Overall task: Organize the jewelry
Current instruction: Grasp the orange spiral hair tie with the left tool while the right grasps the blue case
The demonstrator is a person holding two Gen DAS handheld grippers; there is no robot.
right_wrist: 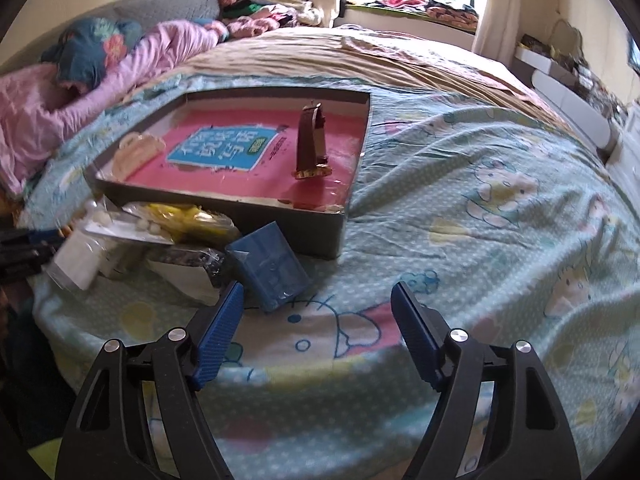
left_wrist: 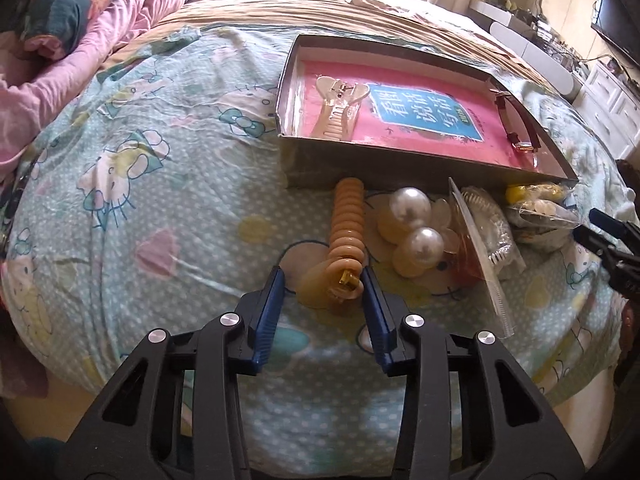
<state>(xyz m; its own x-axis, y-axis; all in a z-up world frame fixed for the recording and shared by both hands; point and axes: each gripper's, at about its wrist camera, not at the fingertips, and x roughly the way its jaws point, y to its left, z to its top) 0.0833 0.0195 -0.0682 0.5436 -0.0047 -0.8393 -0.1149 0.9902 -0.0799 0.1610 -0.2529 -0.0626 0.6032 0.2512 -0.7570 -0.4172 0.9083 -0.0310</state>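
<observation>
Both fingers (left_wrist: 276, 292) of left hand-held gripper (left_wrist: 323, 286) flank orange clip (left_wrist: 347, 236).

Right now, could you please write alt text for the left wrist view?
The left tongs straddle a tan hair claw clip lying on a cartoon-print bedsheet, jaws open. Behind it, a shallow box holds a clear hair clip and a wristwatch.

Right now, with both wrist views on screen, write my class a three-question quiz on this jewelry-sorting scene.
1. True or false: the left hand-held gripper has its fingers either side of the orange hair claw.
2. Which item stands in the tray? A) brown watch B) blue box C) pearl clip
3. Fill in: the right hand-held gripper is ____ and empty.

Key: 1 true; 2 A; 3 open
</observation>
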